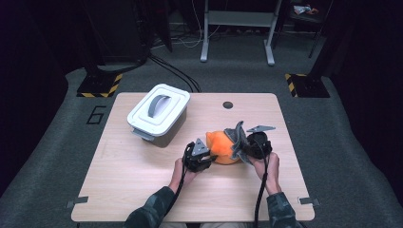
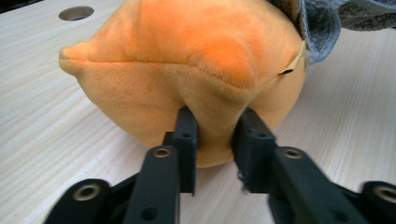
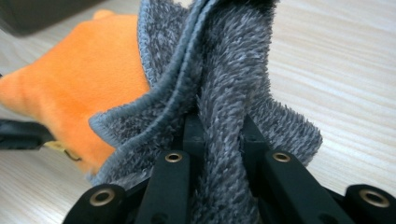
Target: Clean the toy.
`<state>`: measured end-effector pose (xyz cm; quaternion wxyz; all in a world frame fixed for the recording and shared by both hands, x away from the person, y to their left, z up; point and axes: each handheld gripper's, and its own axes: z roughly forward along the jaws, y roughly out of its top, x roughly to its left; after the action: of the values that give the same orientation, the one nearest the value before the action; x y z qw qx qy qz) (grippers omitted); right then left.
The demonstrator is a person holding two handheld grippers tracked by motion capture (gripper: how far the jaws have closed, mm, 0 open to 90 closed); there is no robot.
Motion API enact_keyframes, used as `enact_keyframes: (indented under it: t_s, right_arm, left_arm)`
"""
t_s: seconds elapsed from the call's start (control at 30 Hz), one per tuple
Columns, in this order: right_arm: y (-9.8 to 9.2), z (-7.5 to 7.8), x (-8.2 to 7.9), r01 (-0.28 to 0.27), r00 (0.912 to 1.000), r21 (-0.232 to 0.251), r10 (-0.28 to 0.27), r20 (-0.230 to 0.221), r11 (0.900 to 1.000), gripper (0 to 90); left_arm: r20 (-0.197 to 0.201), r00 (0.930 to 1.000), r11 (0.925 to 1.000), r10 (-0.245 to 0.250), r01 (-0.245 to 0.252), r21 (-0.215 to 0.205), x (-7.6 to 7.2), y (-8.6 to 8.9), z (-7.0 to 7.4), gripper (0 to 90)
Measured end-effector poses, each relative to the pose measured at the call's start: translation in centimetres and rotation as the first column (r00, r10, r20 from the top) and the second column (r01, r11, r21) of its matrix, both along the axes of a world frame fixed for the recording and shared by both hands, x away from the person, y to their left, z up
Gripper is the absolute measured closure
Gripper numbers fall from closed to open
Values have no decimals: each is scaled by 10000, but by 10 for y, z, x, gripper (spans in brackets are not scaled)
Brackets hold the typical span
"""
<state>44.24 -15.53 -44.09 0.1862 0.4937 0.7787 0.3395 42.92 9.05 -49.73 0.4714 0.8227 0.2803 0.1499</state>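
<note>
An orange plush toy [image 1: 222, 147] sits on the pale wooden table [image 1: 142, 180], right of its centre, with a grey fleecy cloth [image 1: 238, 140] draped against its three o'clock side. From my remote seat, I have both grippers on the pair. In the left gripper view, the left gripper [image 2: 215, 140] pinches a fold of orange plush between its two black jaws, which stand only a little apart with the fabric bulging between them. I judge that this hold steadies the toy from its nine o'clock side. In the right gripper view, the right gripper [image 3: 223, 135] is clamped tight on a gathered ridge of the grey cloth, pile pressed against both pads, so that the cloth stands up in a crest beside the toy. I judge that the cloth is held this way either to wrap the toy or to peel it away; I cannot tell which. At eleven o'clock from the toy, well apart, stands a white lidded box [image 1: 158, 114] with a grey handle, its lid on.
</note>
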Motion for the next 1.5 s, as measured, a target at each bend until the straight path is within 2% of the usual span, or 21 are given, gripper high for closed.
enact_keyframes:
  t_s: [0.07, 0.1, 0.2, 0.23, 0.3, 0.37, 0.43, 0.5, 0.57, 0.63, 0.73, 0.97, 1.13, 1.3, 1.37, 1.5]
  right_arm:
    - [-5, 6, -3, 89, 9999, 265, -92, 84, 9996, 780]
    - [-9, 11, -4, -52, 9997, 415, 41, 247, 9991, 780]
    - [-11, 27, -11, -267, 9983, 771, 226, 539, 9967, 780]
    - [-8, 33, -13, -421, 9970, 881, 361, 692, 9952, 780]
    - [1, 41, -17, -785, 9952, 1070, 716, 673, 9912, 780]
    - [15, 43, -19, -1218, 9909, 784, 1167, 672, 9895, 779]
    - [30, 38, -17, -1527, 9871, 354, 1507, 546, 9876, 778]
    - [41, 29, -14, -1517, 9871, -181, 1524, 486, 9883, 779]
    - [46, 24, -12, -1387, 9895, -222, 1394, 393, 9901, 779]
    - [50, 19, -11, -1329, 9893, -623, 1362, 523, 9892, 780]
    - [50, 18, -11, -1369, 9878, -798, 1420, 631, 9874, 779]
    - [33, 17, -12, -1090, 9916, -555, 1125, 633, 9925, 779]
    - [12, 8, -11, -504, 9972, -361, 523, 537, 9981, 779]
    - [-8, -7, -7, 132, 9997, -199, -129, 188, 9997, 778]
    - [-12, -16, -5, 269, 9996, -485, -271, -31, 9985, 778]
    - [-21, -31, 0, 428, 9978, -631, -459, -475, 9971, 778]
  left_arm:
    - [-131, 9999, 9999, -32, 31, -102, 0, 1, 1, 765]
    - [-340, 9993, 9997, -135, 128, -216, 2, 2, 5, 772]
    - [-499, 9980, 9987, -388, 370, -359, 3, 2, 13, 784]
    - [-571, 9972, 9982, -483, 462, -374, 3, 2, 17, 787]
    - [-858, 9939, 9960, -698, 646, -616, 3, 2, 22, 787]
    - [-1126, 9903, 9939, -819, 727, -834, 1, 3, 24, 786]
    - [-1485, 9861, 9944, -743, 620, -854, 1, 3, 24, 785]
    - [-1834, 9815, 9954, -551, 396, -873, 3, 5, 21, 784]
    - [-2079, 9774, 9952, -390, 192, -964, 6, 8, 18, 783]
    - [-2180, 9757, 9962, -226, 35, -874, 7, 7, 16, 782]
    - [-2328, 9725, 9942, -116, -137, -1067, 9, 8, 13, 783]
    - [-2362, 9716, 9920, -135, -166, -1253, 10, 8, 12, 783]
    - [-2425, 9700, 9900, -151, -195, -1394, 10, 9, 11, 781]
    - [-2452, 9694, 9897, -119, -236, -1411, 10, 10, 11, 778]
    - [-2468, 9689, 9895, -154, -206, -1429, 10, 10, 10, 776]
    - [-2434, 9698, 9892, -141, -220, -1450, 10, 10, 11, 776]
